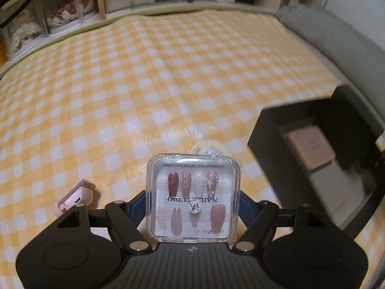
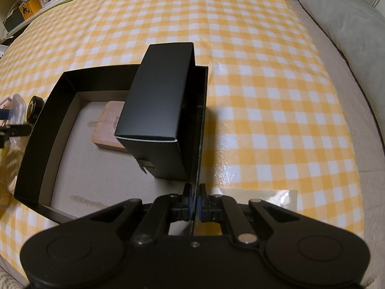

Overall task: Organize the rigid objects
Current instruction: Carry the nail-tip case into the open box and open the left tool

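Sitting inside one black tray (image 2: 36, 144): one black carton (image 2: 156, 110), one wooden block (image 2: 105, 130).

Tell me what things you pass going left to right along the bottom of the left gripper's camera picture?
Pink gadget → clear nail box, held in the left gripper → big black box with a pink block inside.

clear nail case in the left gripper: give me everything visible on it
The clear nail case is a square, rounded-corner box of hard transparent plastic, lid shut. Inside, a white card carries two rows of decorated press-on nails, dark red, pink and white above, plain nude tones below, with upside-down printed lettering. It sits flat-faced toward the camera, clamped by its side edges in the left gripper, above the yellow checked cloth.
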`<state>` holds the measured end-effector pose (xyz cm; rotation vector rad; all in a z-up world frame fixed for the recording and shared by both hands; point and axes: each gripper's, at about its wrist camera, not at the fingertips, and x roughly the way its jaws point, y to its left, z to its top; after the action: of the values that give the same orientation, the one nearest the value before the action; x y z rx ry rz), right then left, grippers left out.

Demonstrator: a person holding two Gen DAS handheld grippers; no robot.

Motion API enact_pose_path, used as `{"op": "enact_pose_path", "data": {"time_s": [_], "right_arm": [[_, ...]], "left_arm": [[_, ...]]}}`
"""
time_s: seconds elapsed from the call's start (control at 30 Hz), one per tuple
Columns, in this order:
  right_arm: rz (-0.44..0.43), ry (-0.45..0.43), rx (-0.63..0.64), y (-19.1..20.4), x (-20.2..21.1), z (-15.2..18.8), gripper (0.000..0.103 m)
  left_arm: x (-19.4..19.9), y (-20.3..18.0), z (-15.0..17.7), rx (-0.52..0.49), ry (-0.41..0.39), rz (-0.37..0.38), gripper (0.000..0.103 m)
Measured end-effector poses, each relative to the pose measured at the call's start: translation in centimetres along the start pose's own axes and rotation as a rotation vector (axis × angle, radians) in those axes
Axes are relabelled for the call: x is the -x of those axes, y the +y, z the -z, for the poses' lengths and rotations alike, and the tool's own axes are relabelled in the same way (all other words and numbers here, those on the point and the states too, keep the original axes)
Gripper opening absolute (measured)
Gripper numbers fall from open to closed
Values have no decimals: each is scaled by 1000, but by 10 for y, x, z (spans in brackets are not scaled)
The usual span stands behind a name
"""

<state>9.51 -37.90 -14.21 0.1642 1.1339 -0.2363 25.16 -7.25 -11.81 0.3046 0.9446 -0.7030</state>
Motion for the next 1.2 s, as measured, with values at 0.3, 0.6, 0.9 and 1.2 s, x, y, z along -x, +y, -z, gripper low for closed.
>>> {"op": "enact_pose_path", "data": {"time_s": [0.3,0.6,0.9,1.2], "right_arm": [[1,0,3,1,-1,0,5],[2,0,2,1,0,0,5],[3,-1,4,3,-1,0,5],[4,-1,4,2,-1,0,5]], "left_arm": [[47,-44,-13,95,-60,153,76],[38,-104,-21,268,-7,318,76],[0,-132,-22,396,91,354,76],[-19,-150,-19,381,134,337,76]]}}
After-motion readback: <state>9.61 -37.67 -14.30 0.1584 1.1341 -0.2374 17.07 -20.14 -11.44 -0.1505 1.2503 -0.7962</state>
